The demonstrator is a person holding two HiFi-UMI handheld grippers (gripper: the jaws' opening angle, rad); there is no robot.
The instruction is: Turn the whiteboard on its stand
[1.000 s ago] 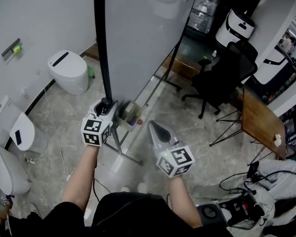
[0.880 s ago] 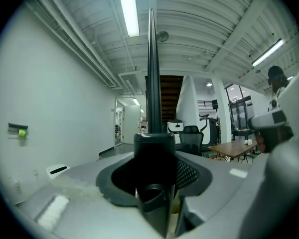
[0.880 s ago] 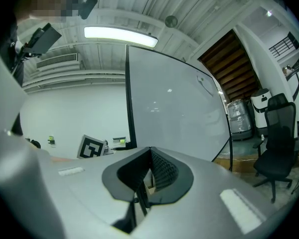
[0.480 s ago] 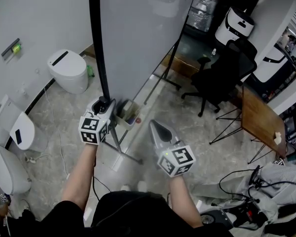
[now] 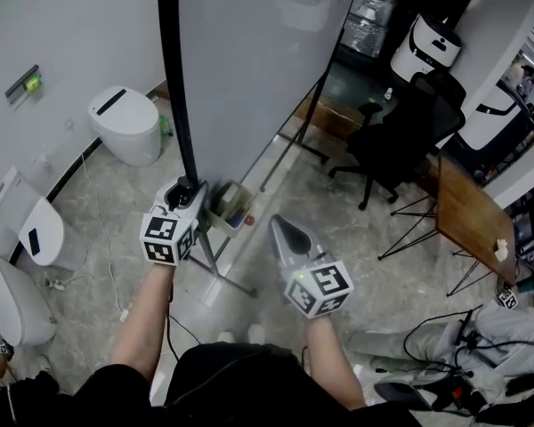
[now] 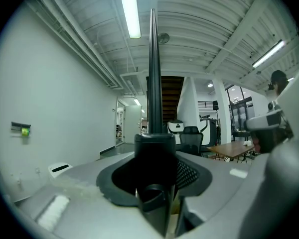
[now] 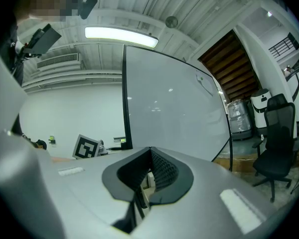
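Note:
The tall whiteboard (image 5: 249, 60) stands upright on its stand, its black side frame (image 5: 173, 87) running down to my left gripper (image 5: 189, 189). That gripper is shut on the frame near the board's lower corner. In the left gripper view the frame (image 6: 153, 83) rises edge-on from between the jaws of the left gripper (image 6: 154, 183). My right gripper (image 5: 280, 229) hangs in front of the board, lower and to the right, shut with nothing in it. The right gripper view shows the board's face (image 7: 174, 108) beyond the closed right gripper (image 7: 147, 176).
A small tray (image 5: 231, 207) with markers sits at the board's bottom edge above the stand's legs. White toilet-like units (image 5: 125, 127) line the left wall. A black office chair (image 5: 400, 140) and a wooden table (image 5: 467, 216) stand to the right, with cables (image 5: 445, 345) on the floor.
The board's black side frame and my left gripper on it have shifted slightly to the left in the head view. The right gripper has stayed put.

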